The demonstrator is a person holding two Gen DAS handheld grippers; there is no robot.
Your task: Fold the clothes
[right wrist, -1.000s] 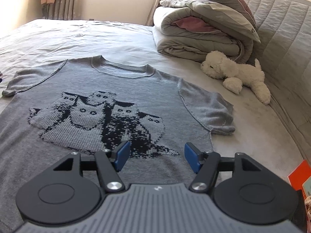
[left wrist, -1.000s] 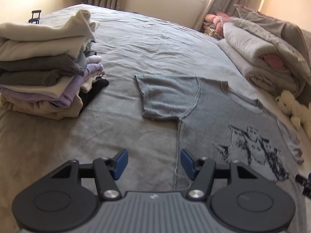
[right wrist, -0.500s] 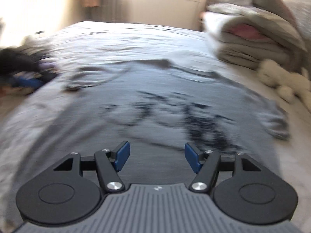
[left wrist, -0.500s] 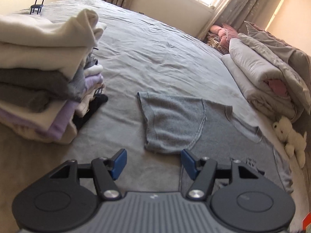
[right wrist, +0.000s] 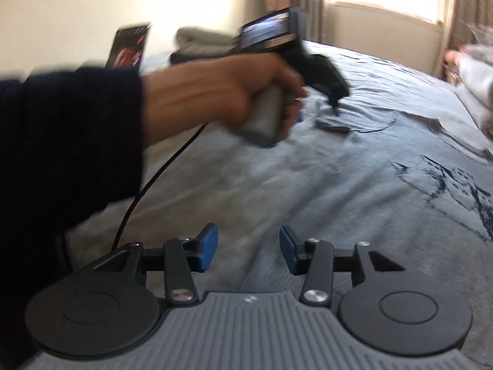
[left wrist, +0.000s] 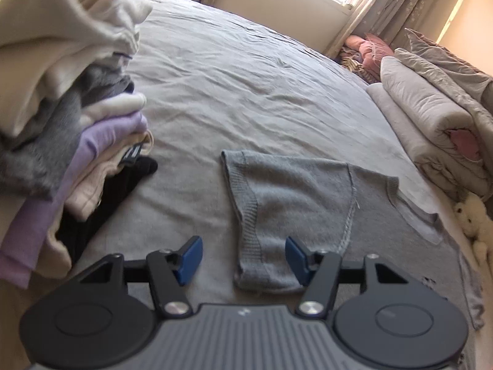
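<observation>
A grey knit sweater (left wrist: 400, 231) with a dark animal pattern (right wrist: 462, 185) lies flat on the bed. Its left sleeve (left wrist: 292, 191) points toward me. My left gripper (left wrist: 243, 259) hovers low over the end of that sleeve, jaws closing a little. The cuff lies between the blue pads (left wrist: 188, 256), which do not press it. My right gripper (right wrist: 248, 246) hangs over the sweater's lower left part with its jaws closing and nothing gripped. In the blurred right wrist view, a person's hand (right wrist: 231, 98) holds the left gripper (right wrist: 332, 101) over the sleeve.
A tall stack of folded clothes (left wrist: 77, 108) stands close on the left of the sleeve. A rolled duvet (left wrist: 431, 123) and a white plush toy (left wrist: 474, 219) lie along the right. The wrinkled grey bedsheet (left wrist: 246, 77) stretches to the window wall. A black cable (right wrist: 148, 191) trails from the hand.
My left gripper slid left and down to the sleeve end, nearer the stack. My right gripper swung left, bringing the hand and left gripper into view, and its jaws narrowed.
</observation>
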